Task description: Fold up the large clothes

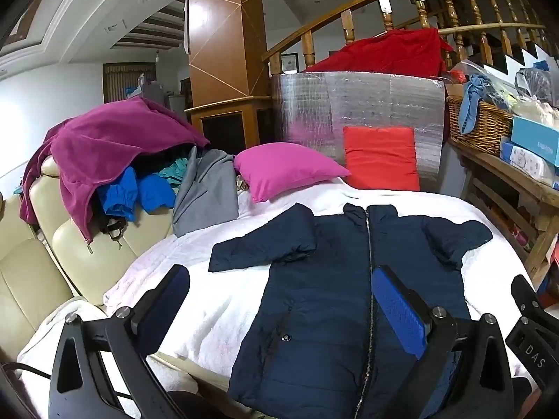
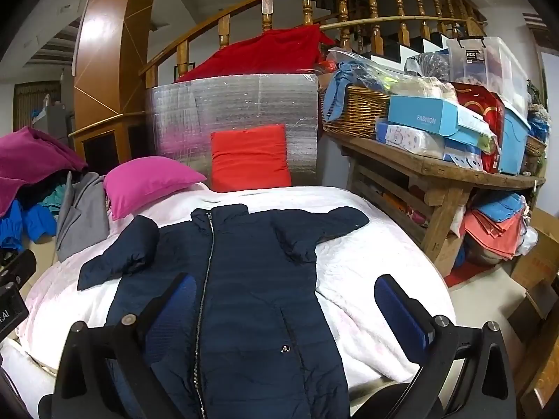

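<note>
Navy jacket (image 1: pixel 332 279) flat below wide-open left gripper (image 1: pixel 279 300), untouched

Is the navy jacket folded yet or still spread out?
Spread out: the jacket lies flat on the white blanket, zipped, both sleeves out sideways.

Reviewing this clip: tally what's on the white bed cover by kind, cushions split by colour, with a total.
Navy jacket, laid flat and zipped: 1
Pink cushion: 1
Red cushion, leaning on the silver panel: 1
Total: 3
The clothes heap at the left lies off the cover and is not counted.
</note>
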Available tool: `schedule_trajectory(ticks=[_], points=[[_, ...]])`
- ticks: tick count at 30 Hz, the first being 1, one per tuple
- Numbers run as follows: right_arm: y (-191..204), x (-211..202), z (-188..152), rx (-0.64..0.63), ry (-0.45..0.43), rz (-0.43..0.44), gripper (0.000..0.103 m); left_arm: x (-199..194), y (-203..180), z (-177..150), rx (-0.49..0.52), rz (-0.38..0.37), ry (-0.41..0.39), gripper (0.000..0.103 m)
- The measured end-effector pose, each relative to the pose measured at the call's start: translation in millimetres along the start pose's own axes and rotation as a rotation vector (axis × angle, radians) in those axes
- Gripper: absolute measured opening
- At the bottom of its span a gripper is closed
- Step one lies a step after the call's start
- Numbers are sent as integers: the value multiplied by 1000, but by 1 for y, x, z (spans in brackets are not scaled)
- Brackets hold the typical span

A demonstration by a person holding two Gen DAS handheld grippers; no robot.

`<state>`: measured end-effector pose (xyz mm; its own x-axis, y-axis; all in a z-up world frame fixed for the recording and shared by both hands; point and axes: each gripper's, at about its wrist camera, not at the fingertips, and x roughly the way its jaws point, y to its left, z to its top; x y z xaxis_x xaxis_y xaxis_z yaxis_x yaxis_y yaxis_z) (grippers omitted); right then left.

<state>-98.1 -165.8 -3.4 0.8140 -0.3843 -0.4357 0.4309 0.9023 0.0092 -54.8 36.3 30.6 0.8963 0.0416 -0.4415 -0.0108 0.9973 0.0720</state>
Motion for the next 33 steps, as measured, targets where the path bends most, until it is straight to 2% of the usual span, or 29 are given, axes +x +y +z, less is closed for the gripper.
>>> schedule_trajectory(ticks=[22,33], points=[[-9,1,-3,19,25,-6,103,-8,-11,-3,23,-25,-7,103],[-7,2,-4,13,9,0,103,-9,-13,-6,32,-31,-8,103]])
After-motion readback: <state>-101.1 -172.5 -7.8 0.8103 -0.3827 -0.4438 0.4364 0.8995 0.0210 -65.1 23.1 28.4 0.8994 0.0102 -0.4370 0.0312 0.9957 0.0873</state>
